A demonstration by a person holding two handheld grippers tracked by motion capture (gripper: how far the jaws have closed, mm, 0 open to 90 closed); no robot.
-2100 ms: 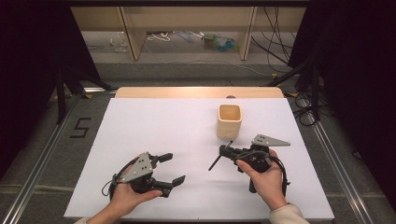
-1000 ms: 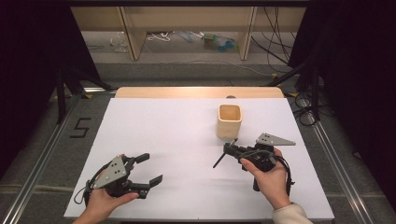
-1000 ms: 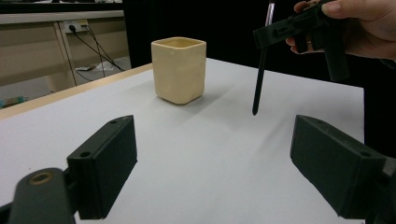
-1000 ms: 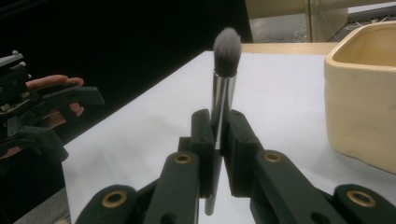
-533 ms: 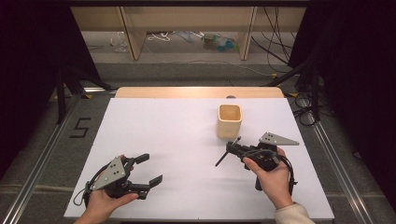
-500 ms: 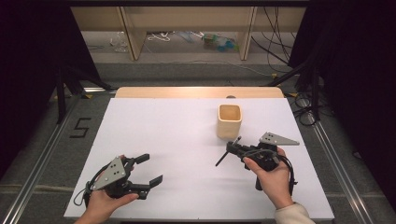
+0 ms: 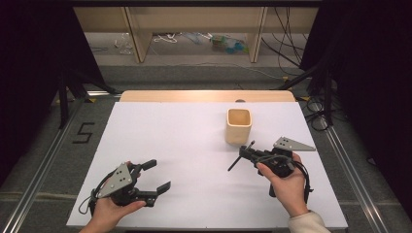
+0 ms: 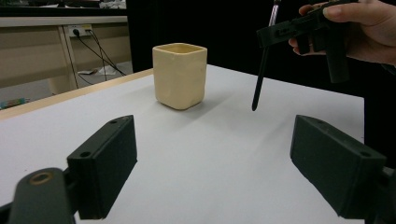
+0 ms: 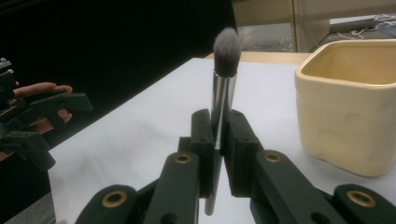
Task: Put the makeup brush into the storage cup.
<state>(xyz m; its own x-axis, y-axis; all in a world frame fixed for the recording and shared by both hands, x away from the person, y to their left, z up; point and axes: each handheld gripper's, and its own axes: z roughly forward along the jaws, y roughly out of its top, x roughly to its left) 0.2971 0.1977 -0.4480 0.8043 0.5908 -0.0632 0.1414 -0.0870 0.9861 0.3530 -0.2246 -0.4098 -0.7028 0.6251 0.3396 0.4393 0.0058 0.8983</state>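
Note:
A cream square cup stands upright on the white table, right of centre. Just in front of it, my right gripper is shut on a makeup brush with a dark handle, held slanted above the table. In the right gripper view the brush rises bristles-up between the closed jaws of the right gripper, left of the cup. My left gripper hovers open and empty near the front left. In its own view the left gripper faces the cup and the brush.
Dark floor surrounds the table, with a "5" mark at the left. Wooden shelving legs and loose cables lie beyond the far edge. A metal rail runs along the right side.
The left gripper has shifted left toward the front left corner since the earliest frame, then stayed put. The right gripper with the brush has drifted slightly to the right.

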